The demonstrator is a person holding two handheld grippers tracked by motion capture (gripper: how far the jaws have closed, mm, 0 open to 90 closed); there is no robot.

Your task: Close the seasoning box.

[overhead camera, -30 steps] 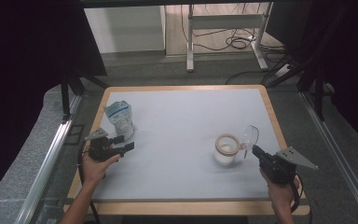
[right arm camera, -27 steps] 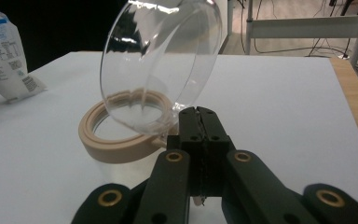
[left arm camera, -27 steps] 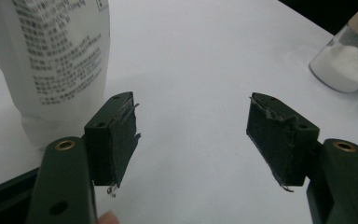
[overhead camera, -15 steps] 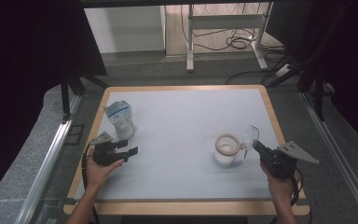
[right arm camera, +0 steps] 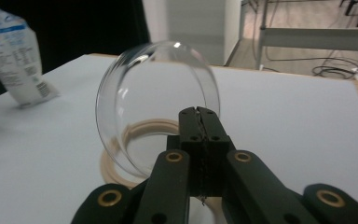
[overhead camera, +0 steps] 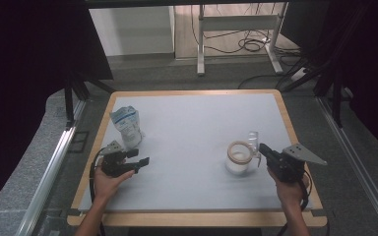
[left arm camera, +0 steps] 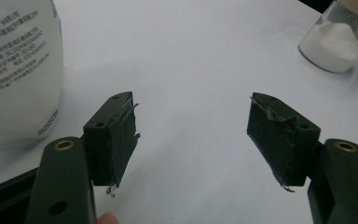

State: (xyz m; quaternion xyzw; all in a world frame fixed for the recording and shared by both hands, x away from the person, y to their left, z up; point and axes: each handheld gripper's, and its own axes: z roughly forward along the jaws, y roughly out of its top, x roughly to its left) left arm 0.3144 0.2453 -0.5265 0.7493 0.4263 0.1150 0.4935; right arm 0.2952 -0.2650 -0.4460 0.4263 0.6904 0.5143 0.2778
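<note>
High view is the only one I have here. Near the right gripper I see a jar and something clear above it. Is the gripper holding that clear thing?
Observer: Yes. In the right gripper view the right gripper is shut on the rim of the glass lid, which stands tilted on edge above the jar.
Operator: Is the jar empty?
Observer: No. The left gripper view shows white powder piled inside it.
Operator: And the left gripper, does it hold anything?
Observer: No. The left gripper is open, its jaws wide apart over bare table, with the white bag standing beside one jaw.
Operator: Is the bag printed?
Observer: Yes, with small dark text, too small to read.
</note>
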